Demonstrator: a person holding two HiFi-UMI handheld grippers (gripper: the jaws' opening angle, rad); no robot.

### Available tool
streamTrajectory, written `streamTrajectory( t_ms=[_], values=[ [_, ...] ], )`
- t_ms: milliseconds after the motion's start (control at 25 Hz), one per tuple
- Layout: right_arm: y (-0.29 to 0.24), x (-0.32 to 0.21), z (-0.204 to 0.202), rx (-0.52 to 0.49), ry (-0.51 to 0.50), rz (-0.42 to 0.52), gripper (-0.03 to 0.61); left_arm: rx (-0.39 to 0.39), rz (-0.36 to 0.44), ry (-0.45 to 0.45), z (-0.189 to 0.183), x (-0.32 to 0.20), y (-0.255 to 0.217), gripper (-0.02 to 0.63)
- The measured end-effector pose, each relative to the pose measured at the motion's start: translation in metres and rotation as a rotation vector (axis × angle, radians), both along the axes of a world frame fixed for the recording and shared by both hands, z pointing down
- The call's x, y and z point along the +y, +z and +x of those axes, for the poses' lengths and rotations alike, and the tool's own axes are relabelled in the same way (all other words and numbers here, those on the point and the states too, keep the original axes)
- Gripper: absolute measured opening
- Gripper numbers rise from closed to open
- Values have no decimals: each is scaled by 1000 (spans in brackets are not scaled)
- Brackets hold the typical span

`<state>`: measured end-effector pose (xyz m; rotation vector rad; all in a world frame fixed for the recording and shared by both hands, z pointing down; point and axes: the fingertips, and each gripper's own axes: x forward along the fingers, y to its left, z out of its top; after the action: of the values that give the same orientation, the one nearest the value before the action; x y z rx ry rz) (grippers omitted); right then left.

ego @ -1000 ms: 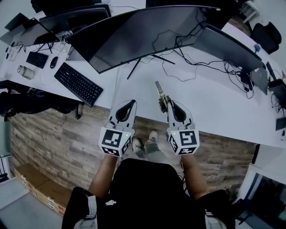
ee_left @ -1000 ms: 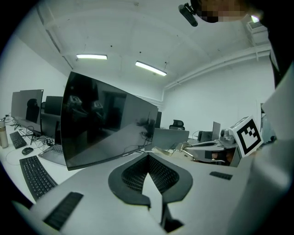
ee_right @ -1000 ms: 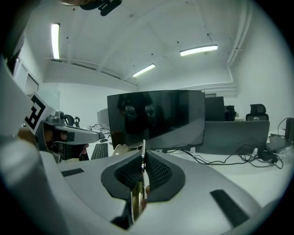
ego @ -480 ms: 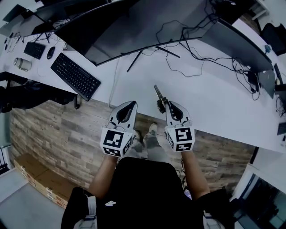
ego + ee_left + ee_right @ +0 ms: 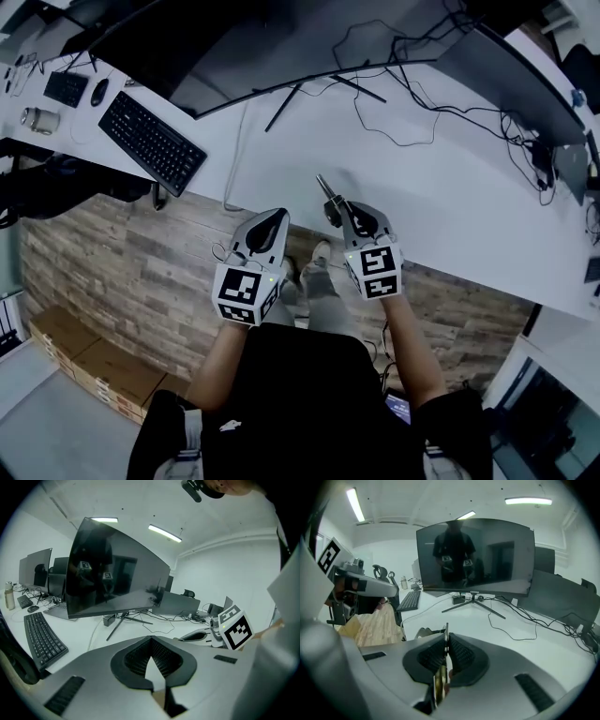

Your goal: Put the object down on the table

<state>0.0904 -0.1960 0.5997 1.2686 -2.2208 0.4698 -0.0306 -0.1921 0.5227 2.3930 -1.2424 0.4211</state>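
Note:
A slim metal tool [image 5: 324, 189] with a brass-coloured part sticks forward out of my right gripper [image 5: 338, 208], which is shut on it just above the white table's [image 5: 450, 206] front edge. In the right gripper view the tool's thin blade [image 5: 446, 637] stands on edge between the black pads of the right gripper [image 5: 446, 645]. My left gripper [image 5: 274, 217] hovers beside it, over the wooden floor at the table's edge. Its jaws are shut with nothing between them, as the left gripper view also shows of the left gripper [image 5: 152, 662].
A big curved monitor [image 5: 281, 47] on a thin-legged stand occupies the back of the table, with black cables [image 5: 403, 122] trailing to its right. A black keyboard [image 5: 152, 142] and a mouse [image 5: 98, 91] lie at the left. More monitors stand on both sides.
The head view has tilted, so the desk sits slightly differently in the picture. My right gripper has drifted a little left and back, still holding the tool. The left gripper has barely moved.

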Motion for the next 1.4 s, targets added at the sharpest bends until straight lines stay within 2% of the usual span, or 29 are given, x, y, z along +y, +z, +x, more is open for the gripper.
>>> streamTrajectory(
  t_ms=[200, 560, 1400],
  values=[
    [18, -6, 0, 52, -60, -29, 25, -14, -11, -19, -4, -1, 9, 12],
    [42, -37, 3, 151, -118, -5, 25, -23, -45, -33, -6, 8, 24, 12],
    [63, -62, 8, 215, -145, 22, 26, -34, -90, -47, -6, 7, 42, 12]
  ],
)
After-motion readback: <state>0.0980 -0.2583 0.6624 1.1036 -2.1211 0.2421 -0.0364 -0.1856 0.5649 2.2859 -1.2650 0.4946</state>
